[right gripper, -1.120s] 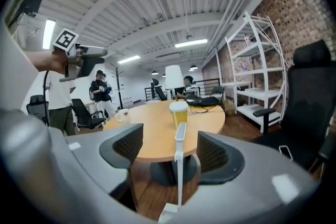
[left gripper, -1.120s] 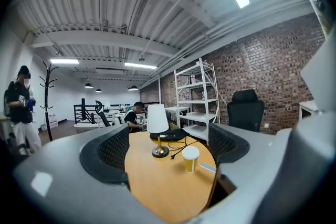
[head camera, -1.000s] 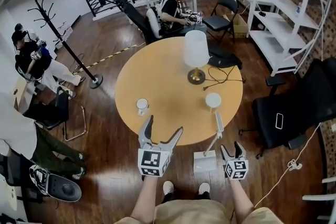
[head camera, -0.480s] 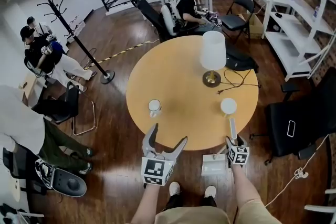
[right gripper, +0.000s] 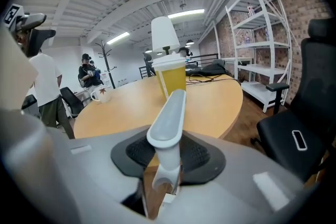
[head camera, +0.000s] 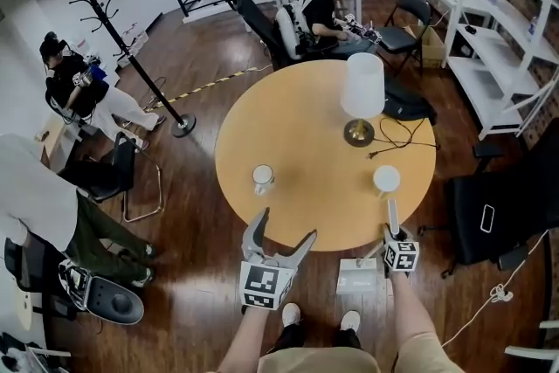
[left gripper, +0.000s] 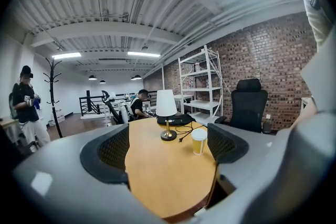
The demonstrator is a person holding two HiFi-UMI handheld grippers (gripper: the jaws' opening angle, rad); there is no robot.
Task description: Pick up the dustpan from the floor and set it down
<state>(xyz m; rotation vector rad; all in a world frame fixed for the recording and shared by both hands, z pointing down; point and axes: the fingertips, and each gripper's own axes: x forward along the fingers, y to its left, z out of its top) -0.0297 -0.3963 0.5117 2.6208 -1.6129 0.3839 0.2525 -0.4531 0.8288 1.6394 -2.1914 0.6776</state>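
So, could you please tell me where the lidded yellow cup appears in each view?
Head view: cup right of centre, below the lamp.
Left gripper view: cup right of centre, right of the lamp.
Right gripper view: cup at centre, behind the dustpan handle.
Shared landmark: the lamp.

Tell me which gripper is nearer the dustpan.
Right. The right gripper is shut on the dustpan by its handle. The left gripper sits off to the dustpan's left at the table edge, jaws closing with nothing between them.
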